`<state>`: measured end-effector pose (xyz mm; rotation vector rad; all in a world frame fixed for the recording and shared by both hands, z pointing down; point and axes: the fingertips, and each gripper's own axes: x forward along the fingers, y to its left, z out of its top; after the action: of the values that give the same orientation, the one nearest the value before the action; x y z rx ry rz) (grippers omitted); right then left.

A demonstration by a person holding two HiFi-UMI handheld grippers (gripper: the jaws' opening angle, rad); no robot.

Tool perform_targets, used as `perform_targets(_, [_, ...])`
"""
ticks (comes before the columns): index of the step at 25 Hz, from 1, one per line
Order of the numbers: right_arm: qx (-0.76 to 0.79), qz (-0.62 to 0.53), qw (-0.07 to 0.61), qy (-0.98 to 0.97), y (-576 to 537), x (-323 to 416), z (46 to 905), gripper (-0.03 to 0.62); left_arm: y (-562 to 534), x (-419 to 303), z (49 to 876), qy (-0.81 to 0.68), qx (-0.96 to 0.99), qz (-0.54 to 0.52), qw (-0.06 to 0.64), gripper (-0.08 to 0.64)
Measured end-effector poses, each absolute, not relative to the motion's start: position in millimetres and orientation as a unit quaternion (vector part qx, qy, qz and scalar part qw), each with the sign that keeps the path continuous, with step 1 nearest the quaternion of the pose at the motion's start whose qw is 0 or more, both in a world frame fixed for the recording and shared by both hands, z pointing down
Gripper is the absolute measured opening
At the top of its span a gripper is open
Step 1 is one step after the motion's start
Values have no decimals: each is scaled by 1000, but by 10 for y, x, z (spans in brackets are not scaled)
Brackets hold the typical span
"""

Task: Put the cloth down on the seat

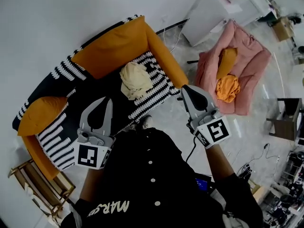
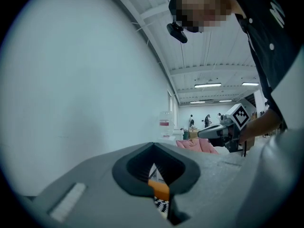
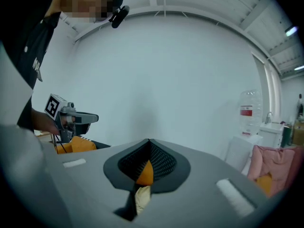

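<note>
The cloth (image 1: pixel 134 80) lies crumpled on the seat (image 1: pixel 159 85), touching neither tool. The left gripper (image 1: pixel 108 103) and right gripper (image 1: pixel 186 90) hover near it, jaws closed together and holding nothing. Placement appears complete; only withdrawal of the grippers seems to remain.

Cream cloth (image 1: pixel 134 80) on striped seat (image 1: pixel 159 87)

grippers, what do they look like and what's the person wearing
Left gripper and right gripper: grey, dark inner pads, each with a white cube bearing a black square marker. A black cable hangs from the right one. Black buttoned shirt.
</note>
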<state>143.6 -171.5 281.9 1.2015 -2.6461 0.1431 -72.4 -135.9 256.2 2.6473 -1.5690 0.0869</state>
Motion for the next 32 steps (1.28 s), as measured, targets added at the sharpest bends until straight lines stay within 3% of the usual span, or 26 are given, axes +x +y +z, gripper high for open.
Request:
perform_targets(19, [524, 21, -21, -851, -1626, 2099, 2173, 28, -1484, -786, 2377, -511, 860, 15, -3, 1])
perform_targets(32, [552, 4, -42, -833, -1585, 2246, 2095, 28, -1614, -773, 2267, -511, 860, 14, -15, 2])
